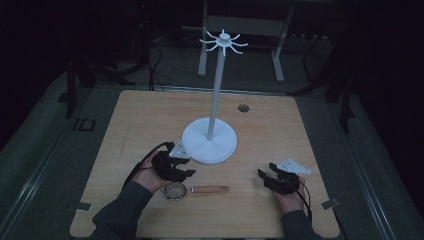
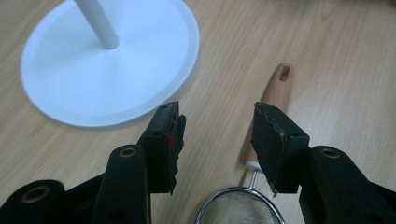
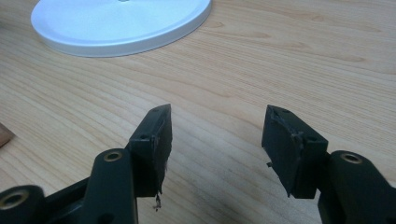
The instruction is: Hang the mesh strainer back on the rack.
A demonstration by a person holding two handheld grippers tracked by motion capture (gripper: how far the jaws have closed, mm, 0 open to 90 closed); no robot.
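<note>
A small metal sieve (image 1: 175, 191) with a wooden handle (image 1: 210, 189) lies flat near the table's front, handle pointing right. My left gripper (image 1: 186, 173) hovers open just above its mesh bowl (image 2: 240, 207), and the handle (image 2: 273, 100) runs away under the right jaw. A white stand with a round base (image 1: 209, 141), a tall pole (image 1: 216, 90) and a ring of hooks (image 1: 223, 42) rises at mid table. The base (image 2: 105, 60) lies just ahead of the left jaws. My right gripper (image 1: 265, 173) rests open at the front right, nothing between its jaws (image 3: 215, 122).
The wooden table (image 1: 150, 120) has a small round grommet (image 1: 243, 107) behind the stand. A white table frame (image 1: 240, 30) and cables stand on the dark floor beyond. The stand's base (image 3: 121, 23) lies ahead and left of the right gripper.
</note>
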